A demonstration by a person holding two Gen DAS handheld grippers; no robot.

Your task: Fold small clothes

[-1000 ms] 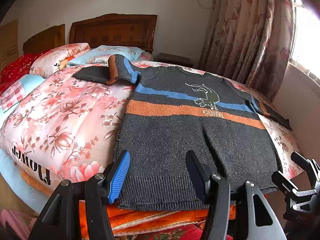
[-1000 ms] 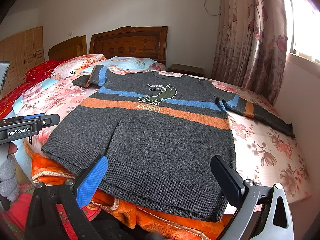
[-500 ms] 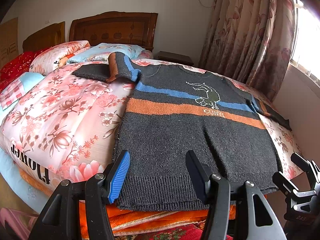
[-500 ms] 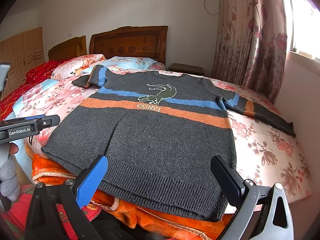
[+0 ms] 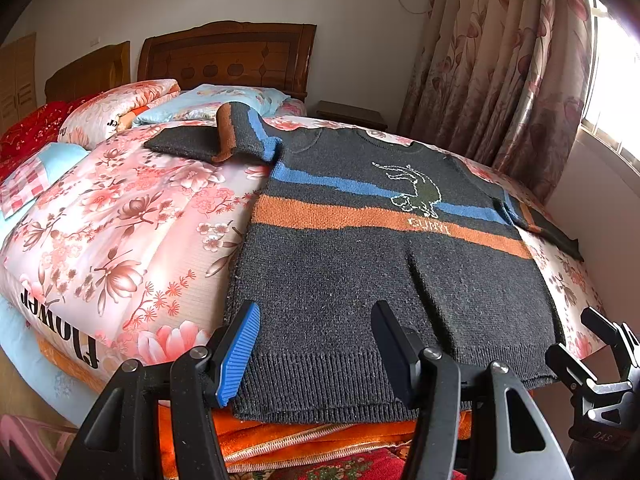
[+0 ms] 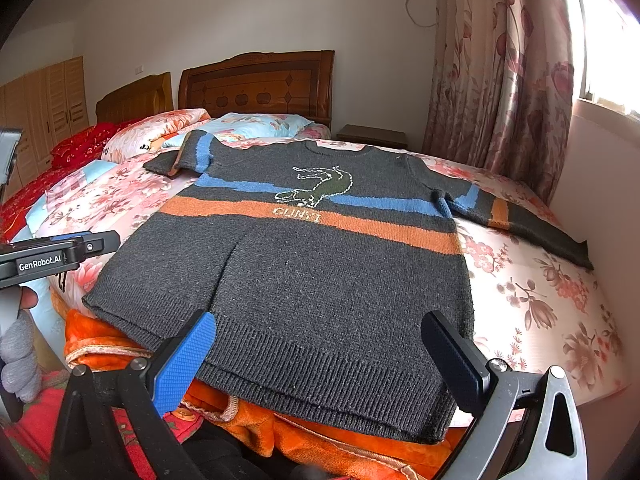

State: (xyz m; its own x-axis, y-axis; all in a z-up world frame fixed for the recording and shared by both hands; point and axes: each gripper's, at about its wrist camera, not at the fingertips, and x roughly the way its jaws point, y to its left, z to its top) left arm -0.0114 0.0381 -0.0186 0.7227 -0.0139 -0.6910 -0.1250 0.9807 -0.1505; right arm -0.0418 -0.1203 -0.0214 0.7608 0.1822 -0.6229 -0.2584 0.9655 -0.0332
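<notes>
A small dark grey knit sweater with a blue stripe, an orange stripe and a green animal design lies flat, front up, on the flowered quilt; it also shows in the right wrist view. Its left sleeve is folded back on itself near the pillows. Its right sleeve stretches out toward the wall. My left gripper is open and empty, just before the hem's left part. My right gripper is open and empty, wide over the hem's middle. The right gripper also shows at the left wrist view's right edge.
The flowered quilt covers the bed, with an orange blanket under the sweater's hem. Pillows and a wooden headboard stand at the far end. Curtains and a wall close the right side. A nightstand sits behind.
Both views have shifted very slightly; the sweater lies as before and both grippers stay open.
</notes>
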